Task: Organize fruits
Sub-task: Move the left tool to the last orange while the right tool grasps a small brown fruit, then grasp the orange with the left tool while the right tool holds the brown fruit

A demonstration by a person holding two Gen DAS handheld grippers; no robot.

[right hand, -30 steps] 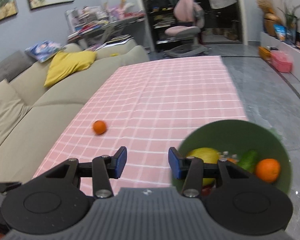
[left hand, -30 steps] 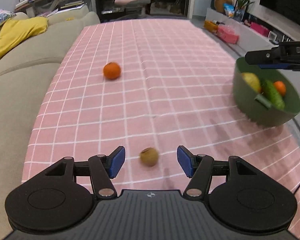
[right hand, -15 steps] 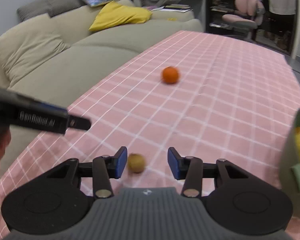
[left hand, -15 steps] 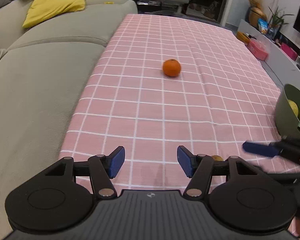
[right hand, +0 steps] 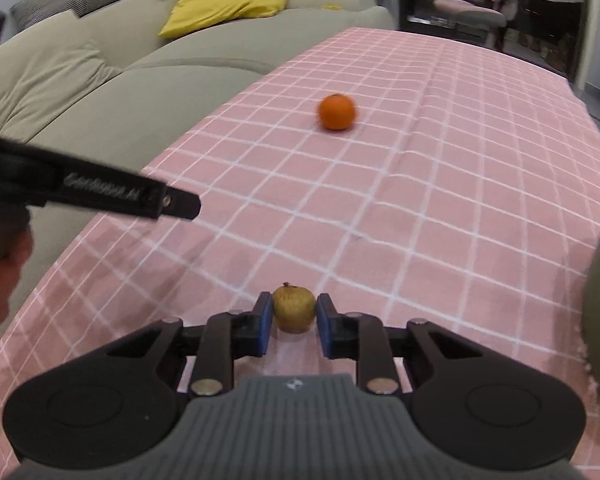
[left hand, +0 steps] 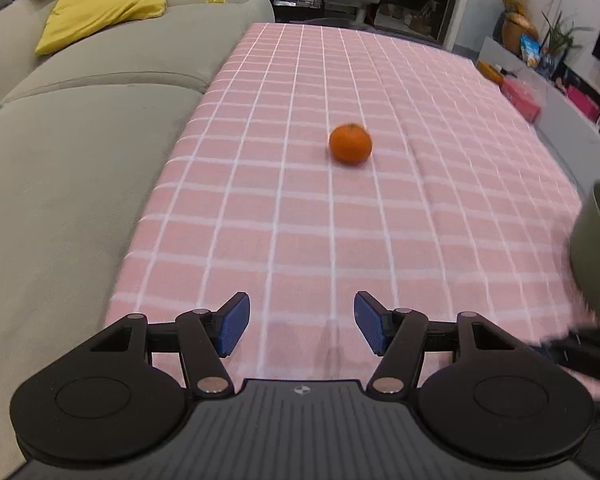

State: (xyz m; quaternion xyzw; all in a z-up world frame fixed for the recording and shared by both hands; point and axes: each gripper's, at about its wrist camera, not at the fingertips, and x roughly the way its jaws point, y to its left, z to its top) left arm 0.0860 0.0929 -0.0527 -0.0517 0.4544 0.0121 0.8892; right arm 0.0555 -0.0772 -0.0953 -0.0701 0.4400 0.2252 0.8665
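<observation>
Right gripper (right hand: 294,316) low over the pink checked tablecloth (right hand: 440,200), jaws just closed in on a small brownish-yellow fruit (right hand: 294,309), blue pads pressing both its sides while it sits on the cloth near the front edge. Left gripper (left hand: 302,325) hangs with jaws apart and nothing between them (its black finger shows at the left of the right wrist view). Orange (left hand: 350,143) lies alone mid-cloth, well apart; green bowl (left hand: 594,248) at the right edge, something yellow inside

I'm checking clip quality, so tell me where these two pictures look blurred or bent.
Left wrist view: the orange is slightly smeared, the bowl at the right edge badly blurred. Right wrist view: the brown fruit is sharp. Both views bow the tablecloth grid.
</observation>
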